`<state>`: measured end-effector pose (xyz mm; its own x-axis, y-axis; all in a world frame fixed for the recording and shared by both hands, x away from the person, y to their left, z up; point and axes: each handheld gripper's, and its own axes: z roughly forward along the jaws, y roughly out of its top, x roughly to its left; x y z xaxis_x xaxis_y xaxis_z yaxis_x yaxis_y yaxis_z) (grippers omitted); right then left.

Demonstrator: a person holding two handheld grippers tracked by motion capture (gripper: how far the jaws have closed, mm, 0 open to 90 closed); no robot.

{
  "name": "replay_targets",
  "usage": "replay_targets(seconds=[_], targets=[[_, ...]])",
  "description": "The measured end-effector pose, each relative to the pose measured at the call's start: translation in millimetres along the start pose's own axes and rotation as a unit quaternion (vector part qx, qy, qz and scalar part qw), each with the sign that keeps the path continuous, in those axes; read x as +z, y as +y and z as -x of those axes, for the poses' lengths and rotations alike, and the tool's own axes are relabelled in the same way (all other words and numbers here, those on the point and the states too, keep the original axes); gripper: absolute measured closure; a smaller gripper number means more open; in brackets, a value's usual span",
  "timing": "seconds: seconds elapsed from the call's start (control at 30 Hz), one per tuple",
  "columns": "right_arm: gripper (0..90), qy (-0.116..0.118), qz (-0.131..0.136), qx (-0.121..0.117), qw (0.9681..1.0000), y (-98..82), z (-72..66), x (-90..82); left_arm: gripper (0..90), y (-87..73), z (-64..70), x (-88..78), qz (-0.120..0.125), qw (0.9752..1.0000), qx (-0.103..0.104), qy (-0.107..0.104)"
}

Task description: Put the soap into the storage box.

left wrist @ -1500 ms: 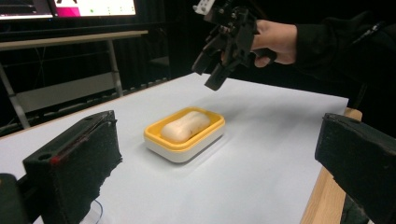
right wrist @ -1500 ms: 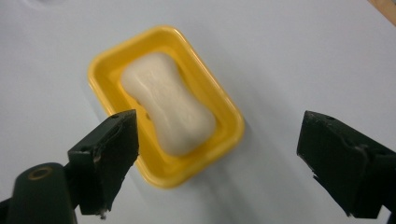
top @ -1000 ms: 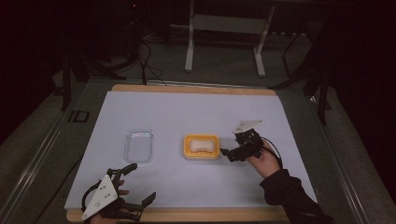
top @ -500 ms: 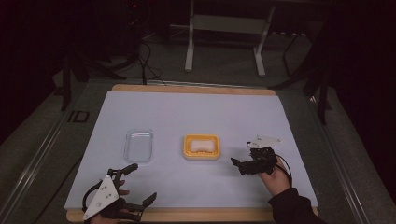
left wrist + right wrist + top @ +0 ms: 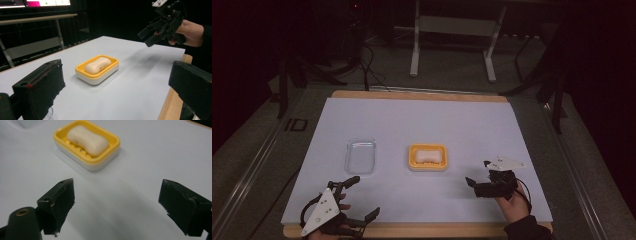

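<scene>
Clear lid [image 5: 360, 156] faint – L gripper [image 5: 362, 200] (jaws apart) partly cropped.

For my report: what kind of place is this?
Probably a lab or recording workspace, not a home: a white-covered table in a dark room, monitors on a desk behind, and floor cables.
</scene>
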<state>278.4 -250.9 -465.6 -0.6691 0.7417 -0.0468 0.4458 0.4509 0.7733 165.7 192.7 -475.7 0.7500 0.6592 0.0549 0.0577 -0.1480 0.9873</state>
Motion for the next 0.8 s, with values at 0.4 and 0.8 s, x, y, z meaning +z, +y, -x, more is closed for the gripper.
replay_targets(seconds=[0.4,0.8], targets=[[13.3,-0.035,0.028,0.030,0.9985,-18.6,10.5,-23.2,0.1,0.2,2.7,0.7,-0.004,1.0000,0.003,-0.004],[13.3,-0.037,0.028,0.017,0.9988,-18.3,9.4,-19.8,0.1,0.4,2.6,1.4,-0.004,1.0000,0.000,-0.003]])
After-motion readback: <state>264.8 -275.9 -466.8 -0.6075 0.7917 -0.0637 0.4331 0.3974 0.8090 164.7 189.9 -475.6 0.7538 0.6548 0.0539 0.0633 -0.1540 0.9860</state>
